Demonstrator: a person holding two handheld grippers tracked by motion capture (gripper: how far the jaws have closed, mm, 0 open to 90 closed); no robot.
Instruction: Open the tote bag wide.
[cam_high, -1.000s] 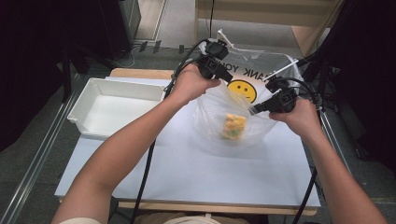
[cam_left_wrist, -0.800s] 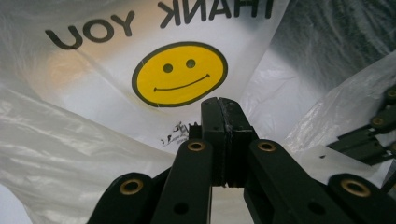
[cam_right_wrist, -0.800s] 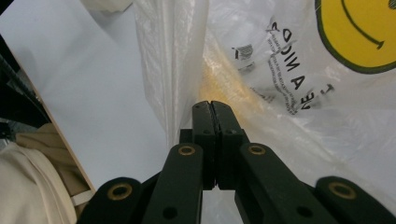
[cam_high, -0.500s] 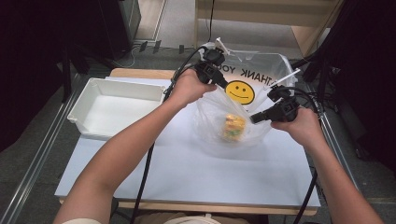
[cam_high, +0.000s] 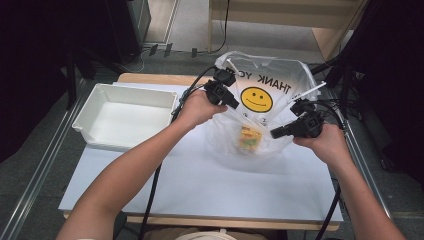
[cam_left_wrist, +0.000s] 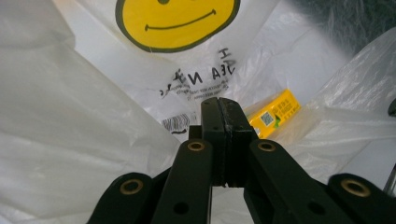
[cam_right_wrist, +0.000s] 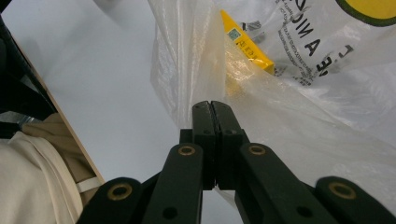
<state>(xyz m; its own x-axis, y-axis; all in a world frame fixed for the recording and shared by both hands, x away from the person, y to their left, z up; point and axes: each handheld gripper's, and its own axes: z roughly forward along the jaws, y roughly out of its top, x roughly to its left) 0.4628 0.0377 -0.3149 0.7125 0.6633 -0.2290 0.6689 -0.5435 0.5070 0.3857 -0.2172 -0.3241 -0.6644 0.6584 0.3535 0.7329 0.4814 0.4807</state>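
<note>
A person stands at a white table (cam_high: 200, 190) and works a clear plastic bag (cam_high: 280, 90), printed with a yellow smiley face, that sits toward one o'clock on the tabletop. A yellow packet (cam_high: 248, 139) lies inside the bag at its bottom, close to the table's centre. The left gripper (cam_high: 226, 96) has its jaws pressed together, apparently pinching the bag's rim at the bag's nine o'clock side; in the left gripper view the jaw tips meet among the plastic folds with the packet (cam_left_wrist: 274, 113) just beyond them. The right gripper (cam_high: 280, 132) is also closed, nipping the film at the bag's four o'clock edge, near the packet (cam_right_wrist: 245, 44). To do this step well, I judge both pinches should stay firm and the two hands should draw apart evenly, so the thin film opens without tearing or slipping. The left forearm reaches in diagonally from seven o'clock, wrist bent over the bag; the right forearm comes from five o'clock, gripper pointing inward toward nine. An empty white tray (cam_high: 100, 97) sits at ten o'clock.
</note>
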